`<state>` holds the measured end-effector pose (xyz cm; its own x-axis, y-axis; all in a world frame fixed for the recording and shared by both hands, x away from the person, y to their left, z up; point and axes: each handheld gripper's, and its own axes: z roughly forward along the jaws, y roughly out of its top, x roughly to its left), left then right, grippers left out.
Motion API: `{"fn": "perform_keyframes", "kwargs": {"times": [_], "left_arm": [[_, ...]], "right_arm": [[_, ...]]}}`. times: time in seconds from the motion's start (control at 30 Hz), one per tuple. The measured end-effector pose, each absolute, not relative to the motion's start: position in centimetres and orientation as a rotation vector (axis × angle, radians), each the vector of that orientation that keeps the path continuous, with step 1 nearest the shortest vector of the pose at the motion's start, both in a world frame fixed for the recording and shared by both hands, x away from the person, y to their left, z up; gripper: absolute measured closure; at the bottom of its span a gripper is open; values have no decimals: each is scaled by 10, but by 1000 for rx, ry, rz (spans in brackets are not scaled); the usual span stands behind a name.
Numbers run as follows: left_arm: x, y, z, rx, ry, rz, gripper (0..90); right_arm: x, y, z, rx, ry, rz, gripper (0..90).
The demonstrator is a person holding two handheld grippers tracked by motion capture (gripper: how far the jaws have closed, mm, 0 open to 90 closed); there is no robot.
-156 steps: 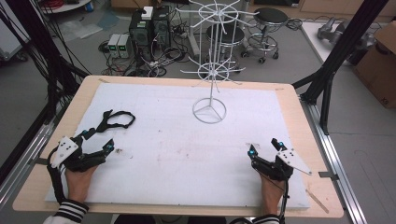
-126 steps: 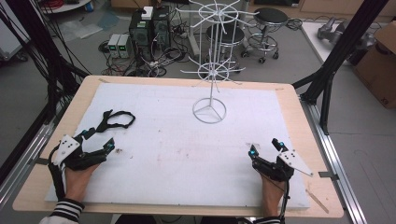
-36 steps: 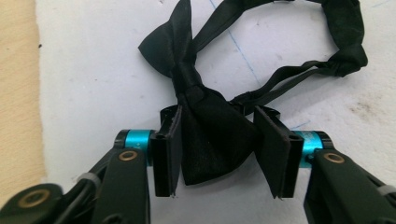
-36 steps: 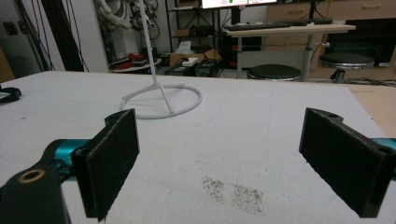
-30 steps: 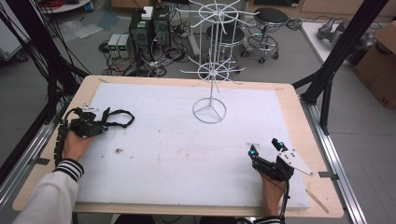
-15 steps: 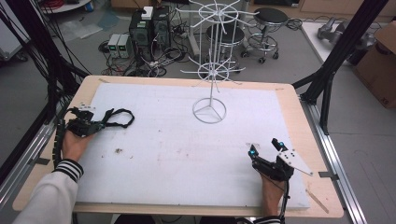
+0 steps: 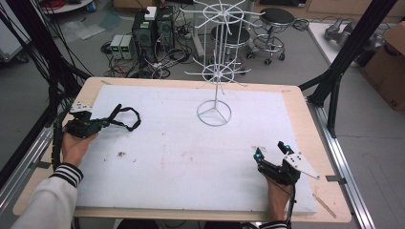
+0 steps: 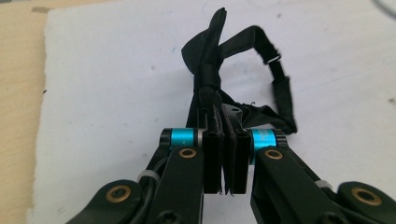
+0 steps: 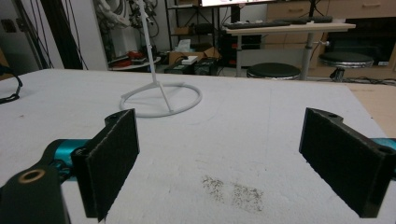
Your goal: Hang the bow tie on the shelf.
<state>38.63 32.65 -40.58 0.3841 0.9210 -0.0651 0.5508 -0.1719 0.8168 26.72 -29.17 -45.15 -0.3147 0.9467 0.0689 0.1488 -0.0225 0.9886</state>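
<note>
At the table's left edge my left gripper (image 7: pixel 106 122) had clamped the black bow tie (image 8: pixel 219 88), not yet lifted toward the white wire stand (image 7: pixel 214 71), while my right gripper (image 9: pixel 229 163) lay wide open, empty.

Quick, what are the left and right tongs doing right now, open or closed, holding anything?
Left tongs: closed on the black bow tie.
Right tongs: open, holding nothing, resting low over the white mat.

Two tools: left tool (image 7: pixel 106 122), right tool (image 7: pixel 271 155). One black strap (image 7: pixel 128 117). One white wire rack (image 7: pixel 216 71). One white board (image 7: pixel 191 157).
</note>
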Motion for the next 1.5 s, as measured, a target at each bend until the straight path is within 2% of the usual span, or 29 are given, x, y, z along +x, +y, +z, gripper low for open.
{"fn": "perform_keyframes", "kwargs": {"times": [0.3, 0.73, 1.33, 1.5], "left_arm": [[380, 316, -395, 1763, 1212, 529, 870], [370, 300, -376, 1771, 1116, 525, 870], [360, 244, -326, 1801, 868, 496, 870], [361, 230, -322, 1797, 833, 448, 871]], "right_arm": [[267, -291, -451, 1180, 1538, 1410, 111], [267, -291, -451, 1178, 1538, 1407, 111], [267, -291, -451, 1178, 1537, 1405, 111], [267, -291, -452, 1179, 1536, 1407, 111]]}}
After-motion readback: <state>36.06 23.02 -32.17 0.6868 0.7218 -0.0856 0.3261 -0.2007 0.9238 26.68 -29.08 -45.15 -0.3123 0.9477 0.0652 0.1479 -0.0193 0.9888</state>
